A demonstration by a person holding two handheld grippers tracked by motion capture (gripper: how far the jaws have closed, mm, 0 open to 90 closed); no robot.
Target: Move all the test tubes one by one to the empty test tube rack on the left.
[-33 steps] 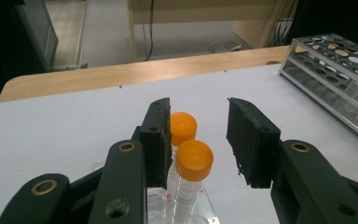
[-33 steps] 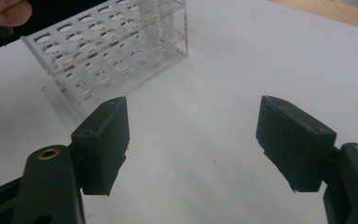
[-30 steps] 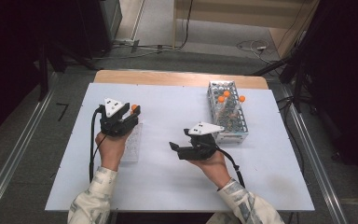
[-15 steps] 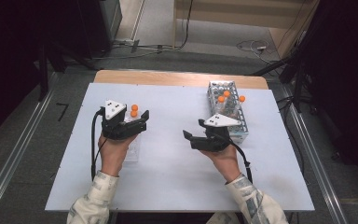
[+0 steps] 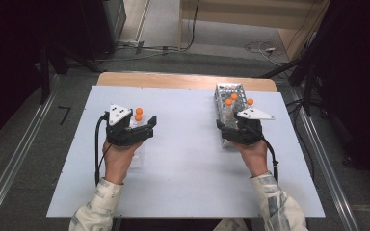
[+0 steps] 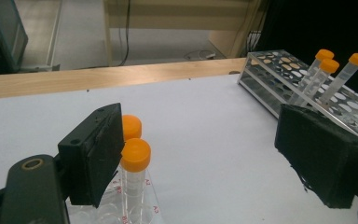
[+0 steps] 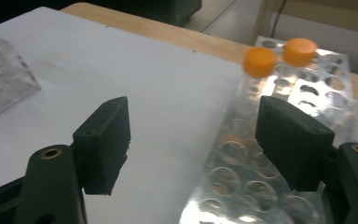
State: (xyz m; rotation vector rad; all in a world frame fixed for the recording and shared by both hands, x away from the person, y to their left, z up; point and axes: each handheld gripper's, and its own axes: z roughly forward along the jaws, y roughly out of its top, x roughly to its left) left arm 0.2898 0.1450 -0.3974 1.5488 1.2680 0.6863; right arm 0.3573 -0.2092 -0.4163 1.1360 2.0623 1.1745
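This looks like a lab set up for recording: a white surface (image 5: 188, 163) carries a clear perforated tube rack (image 5: 231, 94) with orange-capped plastic tubes (image 6: 319, 70) standing in it, and well to the left of that rack a smaller clear holder (image 6: 135, 212) with two more capped tubes (image 6: 134, 175). Beyond the rack, past the surface's wooden far edge (image 5: 173, 80), loose cables (image 5: 262, 47) trail over a grey carpeted floor (image 5: 212, 60). Metal rails (image 5: 17, 161) run along the floor on either side, with dark equipment stands (image 5: 313, 62) close by.
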